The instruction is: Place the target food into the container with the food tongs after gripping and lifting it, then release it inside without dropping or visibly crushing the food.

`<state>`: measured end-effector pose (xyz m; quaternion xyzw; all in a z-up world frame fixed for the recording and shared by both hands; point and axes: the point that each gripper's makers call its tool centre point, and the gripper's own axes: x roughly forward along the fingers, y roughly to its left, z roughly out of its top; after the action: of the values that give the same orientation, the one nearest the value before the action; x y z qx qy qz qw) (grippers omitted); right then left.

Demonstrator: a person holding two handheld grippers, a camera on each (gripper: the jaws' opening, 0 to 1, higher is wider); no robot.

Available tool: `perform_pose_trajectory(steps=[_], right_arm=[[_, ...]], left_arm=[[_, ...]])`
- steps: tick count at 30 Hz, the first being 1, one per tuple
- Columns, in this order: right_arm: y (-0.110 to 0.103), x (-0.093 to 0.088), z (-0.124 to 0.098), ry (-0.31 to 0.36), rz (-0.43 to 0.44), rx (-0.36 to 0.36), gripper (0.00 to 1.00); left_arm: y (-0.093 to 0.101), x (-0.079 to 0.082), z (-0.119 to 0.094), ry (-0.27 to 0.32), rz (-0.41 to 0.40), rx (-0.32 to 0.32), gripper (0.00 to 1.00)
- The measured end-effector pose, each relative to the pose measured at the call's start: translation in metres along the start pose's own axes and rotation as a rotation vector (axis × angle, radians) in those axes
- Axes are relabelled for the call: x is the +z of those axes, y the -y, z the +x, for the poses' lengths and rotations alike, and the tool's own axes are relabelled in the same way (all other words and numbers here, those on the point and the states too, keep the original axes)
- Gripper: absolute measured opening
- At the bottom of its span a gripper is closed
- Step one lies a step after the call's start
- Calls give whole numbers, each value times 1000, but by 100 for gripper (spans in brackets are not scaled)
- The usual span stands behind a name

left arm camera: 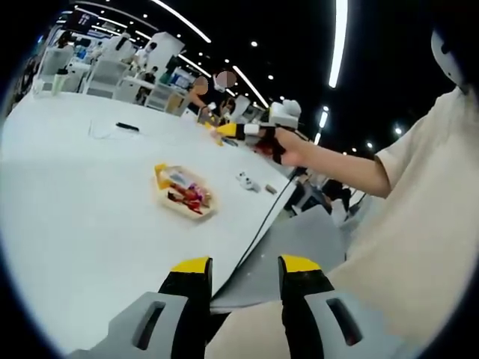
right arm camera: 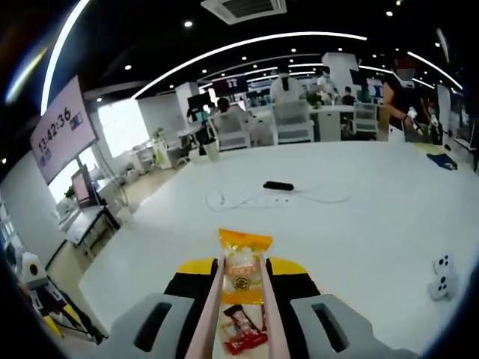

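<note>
My right gripper (right arm camera: 243, 268) is shut on a pair of pink food tongs (right arm camera: 215, 299). The tongs pinch an orange-yellow snack packet (right arm camera: 244, 250), lifted above the white table (right arm camera: 359, 224). A red packet (right arm camera: 244, 329) shows between the tongs' arms, lower down. In the left gripper view a person's hand holds that gripper (left arm camera: 238, 130) in the air beyond a shallow cream container (left arm camera: 166, 200) of snack packets on the table (left arm camera: 82, 202). My left gripper (left arm camera: 245, 265) stands open and empty over the table's near edge, well short of the container.
A black device (right arm camera: 278, 185) and a white cable (right arm camera: 247, 200) lie farther out on the table. Small white objects (left arm camera: 247, 181) sit near the container. The person's arm and cream shirt (left arm camera: 419, 224) fill the right. Other people and desks stand behind.
</note>
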<state>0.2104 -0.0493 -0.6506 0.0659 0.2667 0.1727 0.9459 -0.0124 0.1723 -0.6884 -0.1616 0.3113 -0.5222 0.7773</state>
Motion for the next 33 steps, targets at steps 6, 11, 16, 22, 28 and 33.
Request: perform_pose_trajectory(steps=[6,11,16,22,28,33], right_arm=[[1,-1,1,-2,-1,-1,25],[1,-6,3,-17,2,-6,25],[0,-7,1,-18,4,-8,25],[5,-10,-2,-33,-11,-17,26],[7,-12,-4,-34,-15,-27,26],[6,-11,-4,-33,-14,-25,26]], left_arm=[[0,-3,-2,2,-9,4,34],[-2,-5,-3,0,-16,9,34],[-4,-2,-4,10,-19,15,34],[-6,-1,-3,11,-16,15,34],[-6,-1,-3,9,-15,13,34],[-4,-2,-3,4,-11,7,34]])
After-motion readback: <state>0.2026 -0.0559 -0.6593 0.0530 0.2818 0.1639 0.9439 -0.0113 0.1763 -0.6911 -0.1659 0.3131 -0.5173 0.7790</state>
